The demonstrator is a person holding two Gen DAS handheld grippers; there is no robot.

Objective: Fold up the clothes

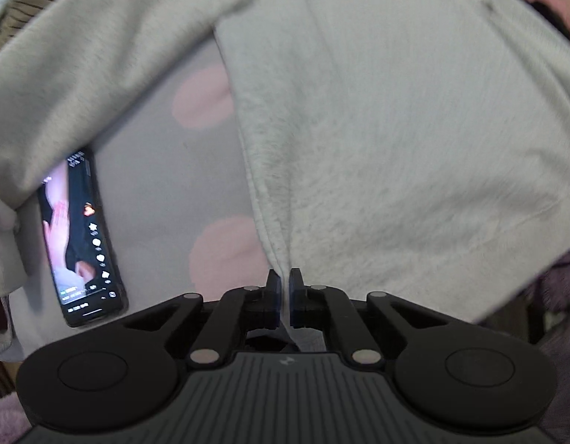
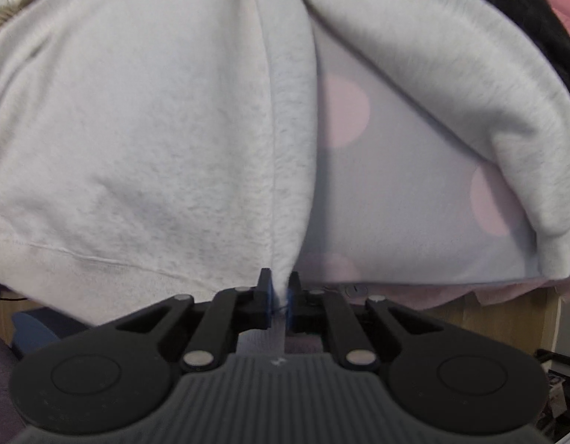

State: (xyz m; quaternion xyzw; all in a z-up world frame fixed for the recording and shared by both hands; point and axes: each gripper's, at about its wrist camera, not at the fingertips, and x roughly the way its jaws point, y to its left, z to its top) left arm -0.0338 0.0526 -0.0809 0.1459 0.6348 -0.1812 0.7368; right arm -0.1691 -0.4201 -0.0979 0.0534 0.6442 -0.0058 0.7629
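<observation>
**Two grippers pinch a pale sweatshirt's edges as a fold gets under way**

A light grey sweatshirt (image 1: 377,129) lies spread over a grey bed sheet (image 1: 166,192) printed with pink dots, its body filling most of both wrist views. The left gripper (image 1: 284,292) points down at the cloth, its fingers drawn narrow and clamped on a fleecy side edge of the garment, which rises in a ridge straight from the pinch. The right gripper (image 2: 279,290) stands in the same downward pose on the opposite side, fingers nearly together on a seamed fold close to the ribbed hem (image 2: 63,270); a pleat runs up from its grip. One sleeve (image 2: 451,85) drapes across the sheet to the right of that pleat. A phone (image 1: 81,240) with a lit screen lies on the sheet just beside the garment, partly tucked under the other sleeve (image 1: 81,66).

The step in hand appears to be the grasp that opens a fold: both sides are caught, and the cloth is only slightly raised at each pinch. The next move likely calls for lifting both edges together and carrying them across the body evenly, so the panel lands flat, keeping clear of the phone. Whether each grip has caught both layers or only the top one cannot be told, since the fisheye blurs the fabric at the fingers.
</observation>
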